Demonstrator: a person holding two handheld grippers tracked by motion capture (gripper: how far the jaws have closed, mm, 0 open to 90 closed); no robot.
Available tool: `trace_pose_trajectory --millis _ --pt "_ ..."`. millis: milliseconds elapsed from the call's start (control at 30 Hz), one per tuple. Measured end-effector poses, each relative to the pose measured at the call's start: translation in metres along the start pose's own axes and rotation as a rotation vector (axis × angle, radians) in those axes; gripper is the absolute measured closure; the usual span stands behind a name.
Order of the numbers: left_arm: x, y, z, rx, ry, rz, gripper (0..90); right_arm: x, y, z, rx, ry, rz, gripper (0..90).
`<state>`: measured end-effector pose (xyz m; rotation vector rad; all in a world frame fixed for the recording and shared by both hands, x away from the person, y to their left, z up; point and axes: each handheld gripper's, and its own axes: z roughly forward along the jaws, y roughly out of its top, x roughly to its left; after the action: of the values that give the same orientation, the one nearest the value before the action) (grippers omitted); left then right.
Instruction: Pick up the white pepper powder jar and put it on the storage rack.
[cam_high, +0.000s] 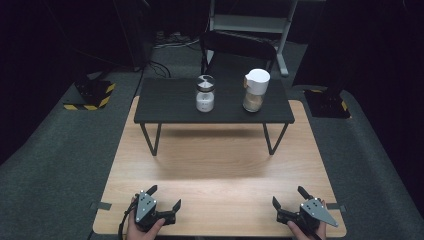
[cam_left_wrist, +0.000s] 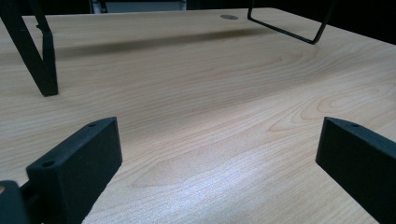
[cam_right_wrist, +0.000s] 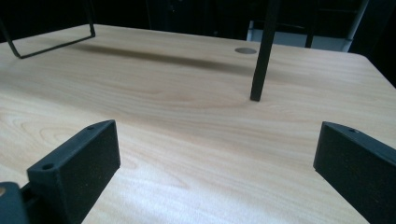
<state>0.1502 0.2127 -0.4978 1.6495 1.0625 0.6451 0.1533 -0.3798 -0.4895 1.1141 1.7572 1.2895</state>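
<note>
My left gripper (cam_high: 164, 197) rests near the front left edge of the wooden table (cam_high: 215, 165), open with nothing between its jaws. At the front right, my right gripper (cam_high: 288, 196) is likewise open and empty. On a small black raised shelf (cam_high: 170, 107) at the table's far side stand two jars: a glass jar with a grey-and-white lid (cam_high: 205, 93) and a taller jar with a white cap (cam_high: 255, 90) holding something tan. In the left gripper view, bare wood (cam_left_wrist: 210, 130) lies between the wide-set jaws; the right gripper view shows the same bare wood (cam_right_wrist: 210, 135).
The shelf stands on thin black wire legs (cam_high: 150, 140), (cam_left_wrist: 44, 60), (cam_right_wrist: 261, 56). A black chair (cam_high: 237, 50) sits behind the table. Dark grey floor surrounds it, with yellow-black striped bases (cam_high: 92, 95) at left and right.
</note>
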Motion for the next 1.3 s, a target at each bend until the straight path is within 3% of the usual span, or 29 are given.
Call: trace_pose_trajectory --millis 467,967,1300 --pt "-0.0001 0.0008 0.0004 0.005 -0.002 0.004 0.7 -0.0051 -0.0042 -0.0028 0.029 -0.009 0.021 0.0" --pt "-0.0033 0.0026 0.0027 0.013 -0.006 0.018 0.7 -0.0059 -0.002 -0.0027 0.044 0.007 0.004 0.0" --pt "-0.0027 0.0035 0.0031 0.018 -0.013 0.026 0.7 -0.0087 0.0007 0.0004 0.056 0.016 0.021 0.1"
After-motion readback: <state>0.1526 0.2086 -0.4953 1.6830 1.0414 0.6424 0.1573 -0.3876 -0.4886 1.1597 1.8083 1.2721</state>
